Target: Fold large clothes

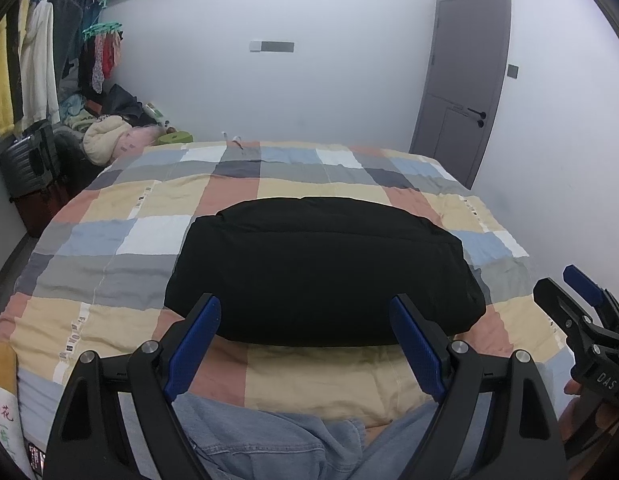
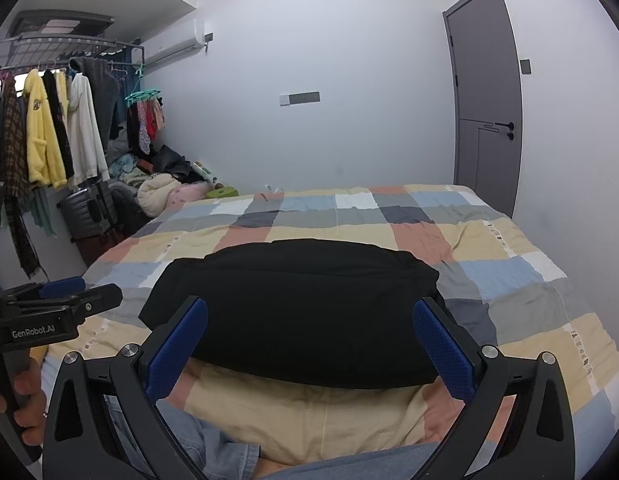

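A black garment lies folded into a thick rectangle on the checked bedspread, and it fills the middle of the right wrist view too. My left gripper hangs open just above the bundle's near edge, blue pads wide apart, nothing between them. My right gripper is open the same way over the near edge, empty. The right gripper also shows at the right edge of the left wrist view. The left gripper appears at the left of the right wrist view, held by a hand.
A person's denim-clad legs sit at the bed's near edge. A clothes rack with hanging garments, a suitcase and a heap of clothes stand left of the bed. A grey door is at the back right.
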The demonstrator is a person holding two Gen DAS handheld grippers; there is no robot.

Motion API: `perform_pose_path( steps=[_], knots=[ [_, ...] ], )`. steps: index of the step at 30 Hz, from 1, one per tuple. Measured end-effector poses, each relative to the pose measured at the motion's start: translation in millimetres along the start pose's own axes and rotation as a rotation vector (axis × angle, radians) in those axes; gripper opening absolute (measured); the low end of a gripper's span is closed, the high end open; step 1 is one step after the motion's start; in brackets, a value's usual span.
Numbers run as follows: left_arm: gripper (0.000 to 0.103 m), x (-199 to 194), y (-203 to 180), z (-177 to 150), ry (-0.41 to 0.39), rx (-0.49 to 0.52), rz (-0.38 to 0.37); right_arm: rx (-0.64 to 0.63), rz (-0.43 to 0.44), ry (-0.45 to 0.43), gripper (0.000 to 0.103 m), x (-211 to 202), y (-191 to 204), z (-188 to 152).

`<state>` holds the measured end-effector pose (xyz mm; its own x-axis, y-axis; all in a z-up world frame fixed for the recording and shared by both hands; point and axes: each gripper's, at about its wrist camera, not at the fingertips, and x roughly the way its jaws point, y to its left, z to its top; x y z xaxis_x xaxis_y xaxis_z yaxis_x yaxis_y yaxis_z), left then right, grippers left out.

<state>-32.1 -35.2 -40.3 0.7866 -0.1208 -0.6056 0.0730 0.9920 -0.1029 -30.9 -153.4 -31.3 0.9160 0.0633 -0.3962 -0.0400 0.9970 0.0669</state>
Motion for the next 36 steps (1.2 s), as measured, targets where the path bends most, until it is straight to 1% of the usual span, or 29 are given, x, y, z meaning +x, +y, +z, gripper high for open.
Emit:
perform_pose_path(
  steps=[11, 24, 33, 36],
  knots=[
    [0.087, -0.6, 5.1, 1.0, 0.002, -0.023, 0.006, -0.002, 0.002, 0.000, 0.103, -1.3, 0.3, -2.7],
    [0.087, -1.2, 7.6, 1.3, 0.001, -0.028, 0.001, -0.007, 0.001, 0.024, 0.103, 4.7, -0.5, -4.3],
    [0.087, -0.4, 4.9, 0.1, 0.000, -0.022, 0.009, -0.006, 0.001, 0.020, 0.103, 3.7, -0.6, -4.4],
    [0.087, -1.6, 2.5, -0.2, -0.004, -0.014, 0.001, -0.003, 0.001, 0.018, 0.103, 3.2, -0.5, -4.5]
  ],
)
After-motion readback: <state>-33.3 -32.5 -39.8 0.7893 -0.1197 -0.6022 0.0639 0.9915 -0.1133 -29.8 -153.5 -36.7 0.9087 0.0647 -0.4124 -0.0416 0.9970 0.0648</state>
